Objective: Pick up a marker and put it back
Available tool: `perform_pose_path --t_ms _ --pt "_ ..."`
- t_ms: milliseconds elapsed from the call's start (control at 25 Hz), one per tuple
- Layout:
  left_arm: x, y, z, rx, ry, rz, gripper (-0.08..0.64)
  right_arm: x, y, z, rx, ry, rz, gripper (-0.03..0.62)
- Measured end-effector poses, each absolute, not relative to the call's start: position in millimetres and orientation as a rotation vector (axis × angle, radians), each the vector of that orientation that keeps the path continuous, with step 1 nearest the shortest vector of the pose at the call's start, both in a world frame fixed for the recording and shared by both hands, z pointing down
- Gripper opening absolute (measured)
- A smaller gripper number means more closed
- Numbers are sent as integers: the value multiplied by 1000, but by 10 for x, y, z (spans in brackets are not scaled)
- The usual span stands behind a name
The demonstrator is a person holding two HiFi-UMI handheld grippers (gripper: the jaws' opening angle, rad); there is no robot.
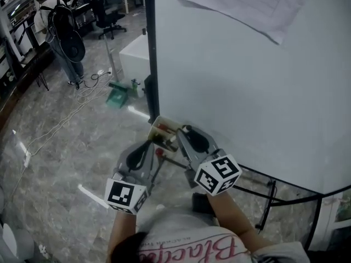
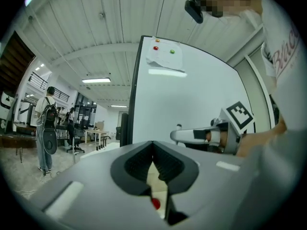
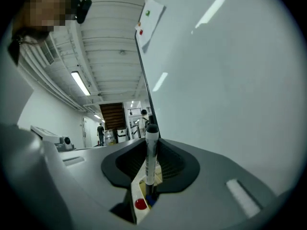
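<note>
A cream marker holder hangs at the lower left corner of the whiteboard. In the right gripper view a black-capped marker stands upright, its lower end in the holder beside a red cap and a blue one. My right gripper is shut on this marker, a pad against each side. It reaches the holder from below in the head view. My left gripper hovers just left of the holder, shut and holding nothing; a red cap shows below it.
A sheet of paper is pinned high on the board. The board's black stand legs run along the floor at right. On the floor to the left lie cables, a green object and a white box. A person with a backpack stands far left.
</note>
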State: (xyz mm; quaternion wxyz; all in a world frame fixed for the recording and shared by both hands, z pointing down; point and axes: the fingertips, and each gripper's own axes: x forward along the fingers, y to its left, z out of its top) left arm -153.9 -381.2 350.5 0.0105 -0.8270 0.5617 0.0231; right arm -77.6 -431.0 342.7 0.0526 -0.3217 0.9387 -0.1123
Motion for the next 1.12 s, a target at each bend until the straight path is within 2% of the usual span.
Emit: perform_pose_path --t_ms 200,400,800,1120 --pt "-1522 -3783 3251 -2560 1666 157 0 -641 -4123 2870 -965 2754 -131 77" --pt "-1467 -3803 3131 -2548 1610 133 0 -620 -4075 2764 -964 2738 -88 77" --pt "-1449 -3868 3154 -2580 1582 121 0 -672 -4164 2922 -993 2766 -135 77" --pt "-1564 -3866 3210 -2568 1614 109 0 -911 -4352 3534 -1044 2883 -304 77"
